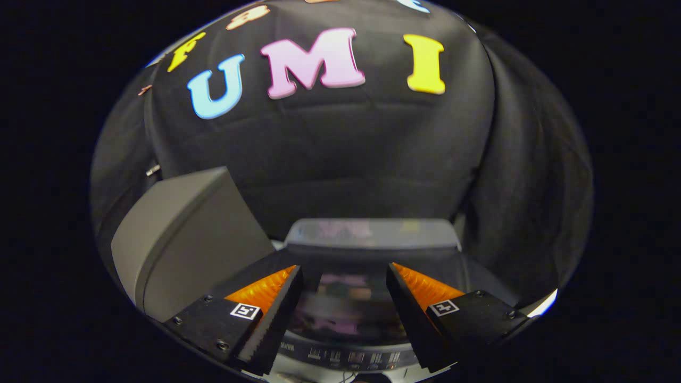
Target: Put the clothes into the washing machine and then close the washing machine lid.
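A hand-held gripper (pixel 345 303) hovers with its fingers spread wide and nothing between them, poised over the top of a washing machine (pixel 372 234) in a cloth-walled booth. The glossy dark lid (pixel 346 314) lies directly below and between the fingers, mirroring the booth wall behind; it looks to be down flat, which suggests the closing step is done or very nearly so, though the picture is blurred there and the seam cannot be made out. No clothes are in sight on or around the machine, so the loading step appears finished; whether they are inside cannot be told. A strip of controls (pixel 354 357) runs along the machine's near edge, just under the fingertips. A grey box (pixel 186 239) stands just beside the machine on the left, close to the left finger, and is the nearest thing to clip. Beyond the machine's pale back rim there is open room up to the cloth wall (pixel 340 149), and the right side looks free.
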